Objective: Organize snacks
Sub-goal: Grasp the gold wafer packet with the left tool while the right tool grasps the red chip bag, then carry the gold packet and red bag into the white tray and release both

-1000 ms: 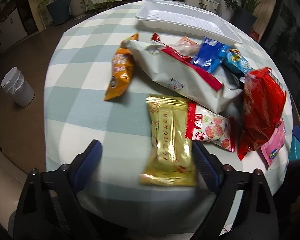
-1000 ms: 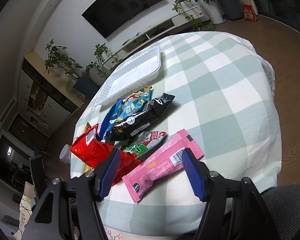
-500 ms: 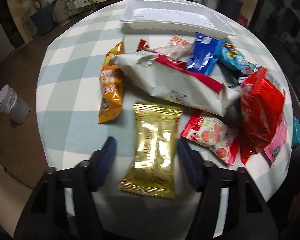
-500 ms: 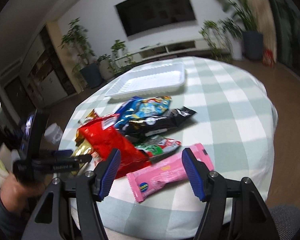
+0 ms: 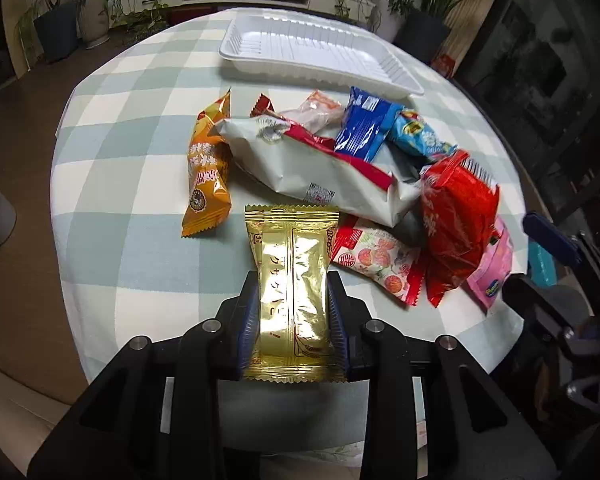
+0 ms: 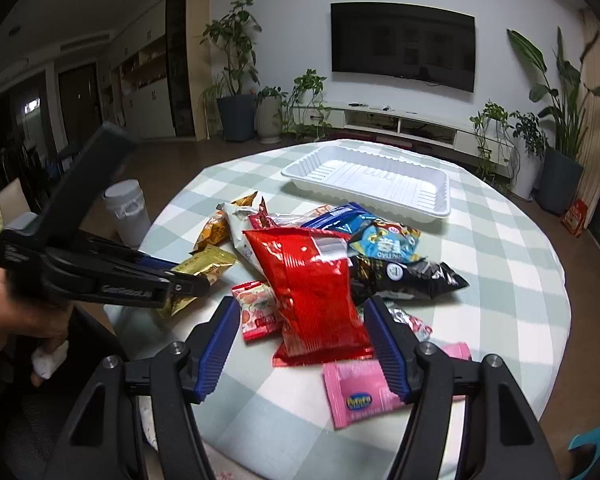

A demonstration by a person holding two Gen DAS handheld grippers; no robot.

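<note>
Left gripper point(image 5: 292, 316): jaws just closing in, pads now pressed on both long edges of flat gold foil snack packet point(image 5: 291, 292) at near table edge. Light, crinkly, slick foil; likely brittle inside, so hold mid-length and gently. Right gripper point(image 6: 300, 344): half open, empty, poised around red crinkled bag point(image 6: 312, 292). White ribbed plastic tray point(image 5: 320, 46) across the table, still bare.

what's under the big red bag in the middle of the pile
The red bag lies over part of the strawberry-print packet, the pink packet and the black bag. Anything fully beneath it is hidden.
</note>
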